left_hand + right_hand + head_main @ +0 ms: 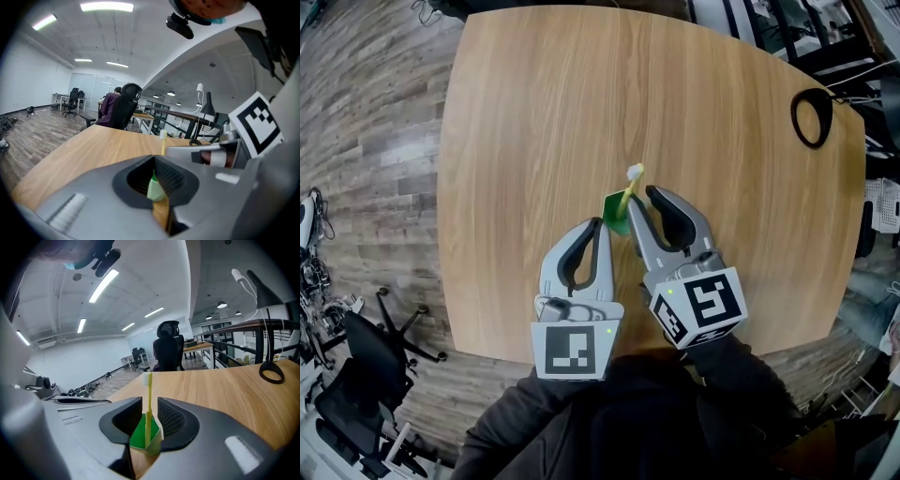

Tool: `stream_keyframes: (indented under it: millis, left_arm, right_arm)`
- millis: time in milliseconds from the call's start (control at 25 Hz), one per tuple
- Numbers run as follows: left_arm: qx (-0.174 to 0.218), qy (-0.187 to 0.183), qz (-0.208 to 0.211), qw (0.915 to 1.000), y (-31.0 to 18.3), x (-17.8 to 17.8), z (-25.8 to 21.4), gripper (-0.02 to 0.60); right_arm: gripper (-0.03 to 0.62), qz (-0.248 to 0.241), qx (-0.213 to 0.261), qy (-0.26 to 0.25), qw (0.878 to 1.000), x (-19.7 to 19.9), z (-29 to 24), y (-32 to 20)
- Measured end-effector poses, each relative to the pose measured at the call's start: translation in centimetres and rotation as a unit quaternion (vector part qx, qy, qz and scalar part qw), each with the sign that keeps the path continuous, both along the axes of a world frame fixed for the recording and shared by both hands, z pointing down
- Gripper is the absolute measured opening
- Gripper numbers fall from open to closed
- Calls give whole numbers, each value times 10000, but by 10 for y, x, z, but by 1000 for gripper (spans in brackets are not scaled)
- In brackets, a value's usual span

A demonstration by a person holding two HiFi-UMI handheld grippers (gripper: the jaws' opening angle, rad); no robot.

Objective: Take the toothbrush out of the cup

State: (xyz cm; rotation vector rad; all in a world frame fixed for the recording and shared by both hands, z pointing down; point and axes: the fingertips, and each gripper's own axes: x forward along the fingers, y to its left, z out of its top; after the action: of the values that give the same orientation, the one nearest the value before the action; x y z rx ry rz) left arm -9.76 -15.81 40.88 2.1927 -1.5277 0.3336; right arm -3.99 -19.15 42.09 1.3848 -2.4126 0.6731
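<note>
A green cup point(616, 216) stands on the wooden table point(544, 112) with a yellow toothbrush point(630, 184) upright in it, white head on top. My right gripper point(642, 197) is open just short of it. In the right gripper view the toothbrush point(148, 401) and cup point(139, 437) show in the gap of that gripper point(145, 414), and neither pad touches them. My left gripper point(599, 223) is shut, its tips right beside the cup's near-left edge; whether they touch it I cannot tell. Through that gripper's point(155, 158) finger gap a pale corner of the cup point(155, 188) shows.
A black ring-shaped loop point(812, 117) lies near the table's far right edge and also shows as the loop point(272, 372). Black office chairs point(366, 366) stand on the floor at the left. A person point(111, 107) sits at a distant desk.
</note>
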Motion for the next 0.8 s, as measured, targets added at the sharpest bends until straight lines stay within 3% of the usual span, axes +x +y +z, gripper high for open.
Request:
stream_keyframes:
  millis: [800]
  left_arm:
    - [-286,-16,-128,9995,-7,-13,29,8]
  right_arm:
    - [106,-139,-243,201,9994,-9,28,-16]
